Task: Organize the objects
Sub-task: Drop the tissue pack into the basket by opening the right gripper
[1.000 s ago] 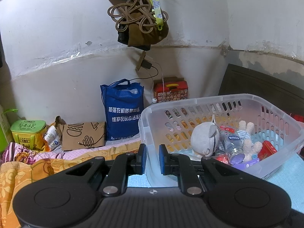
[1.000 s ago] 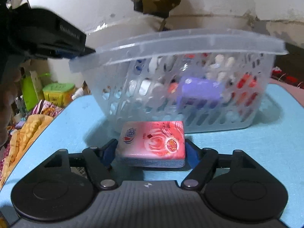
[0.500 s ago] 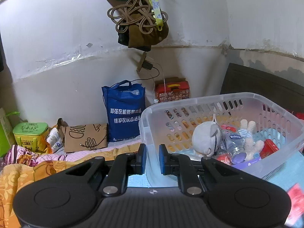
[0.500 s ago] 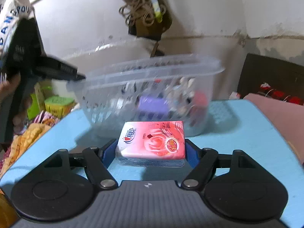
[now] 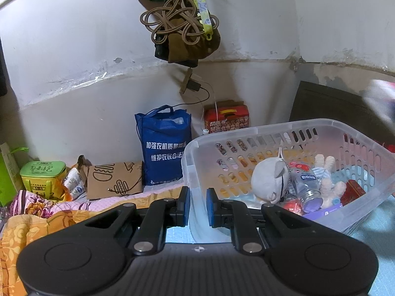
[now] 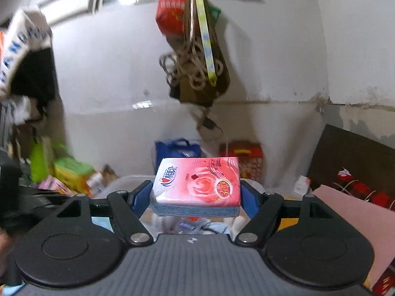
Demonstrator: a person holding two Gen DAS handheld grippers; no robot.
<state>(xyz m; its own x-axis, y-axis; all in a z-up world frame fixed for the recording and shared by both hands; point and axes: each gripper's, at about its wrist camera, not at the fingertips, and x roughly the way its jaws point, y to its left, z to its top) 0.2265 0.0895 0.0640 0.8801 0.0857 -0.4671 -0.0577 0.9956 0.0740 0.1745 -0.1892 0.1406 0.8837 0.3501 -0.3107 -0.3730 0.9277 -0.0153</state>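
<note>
A clear plastic basket stands on a light blue surface. It holds a grey plush toy, a small bottle, a red box and other small items. My left gripper is shut on the basket's near left corner wall. My right gripper is shut on a pink tissue pack, held in the air above the basket's rim. A pale blur at the right edge of the left wrist view cannot be made out.
Against the wall stand a blue bag, a red carton, a brown paper bag and a green tin. Coiled ropes hang overhead. A dark headboard and a pink cloth lie to the right.
My right gripper has risen with the tissue pack from the blue surface in front of the basket to above its rim. My left gripper has kept its hold and place.
</note>
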